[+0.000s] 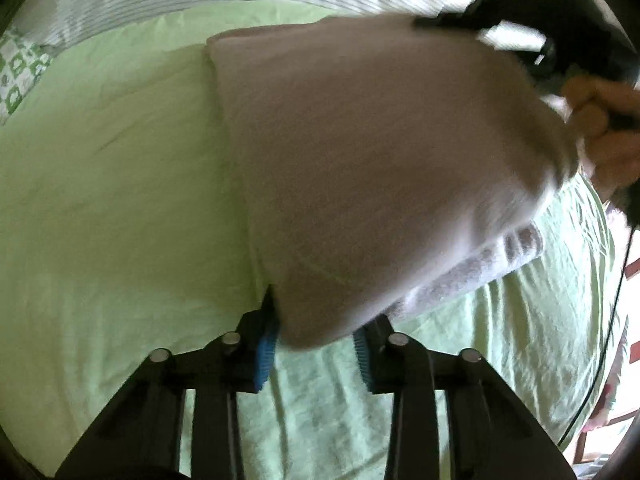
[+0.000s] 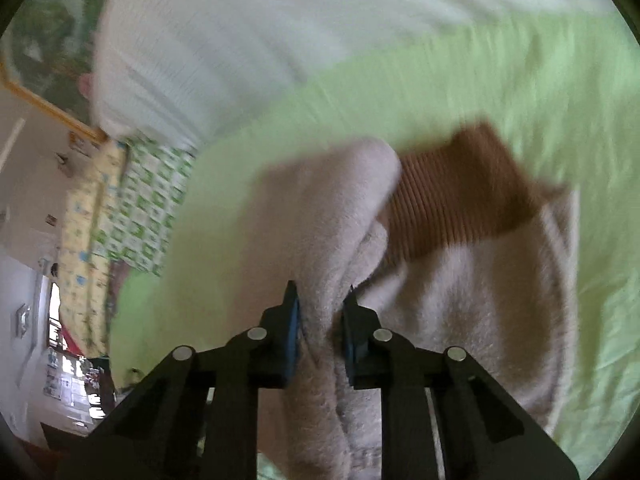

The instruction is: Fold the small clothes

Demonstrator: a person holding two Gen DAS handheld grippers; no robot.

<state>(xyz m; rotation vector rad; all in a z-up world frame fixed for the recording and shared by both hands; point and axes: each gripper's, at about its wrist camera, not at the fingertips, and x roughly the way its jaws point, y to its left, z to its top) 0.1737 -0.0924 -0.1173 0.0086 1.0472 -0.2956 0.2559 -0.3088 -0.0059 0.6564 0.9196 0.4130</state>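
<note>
Both grippers hold the beige fleece garment [image 2: 460,280] above the green sheet [image 1: 100,180]: right gripper [image 2: 320,312] pinches a bunched fold, left gripper [image 1: 316,332] straddles its lower edge, fingers partly apart

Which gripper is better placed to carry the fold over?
Right: the right gripper is shut on the fluffy beige garment. The left gripper stands open at its edge, gripping nothing.
</note>
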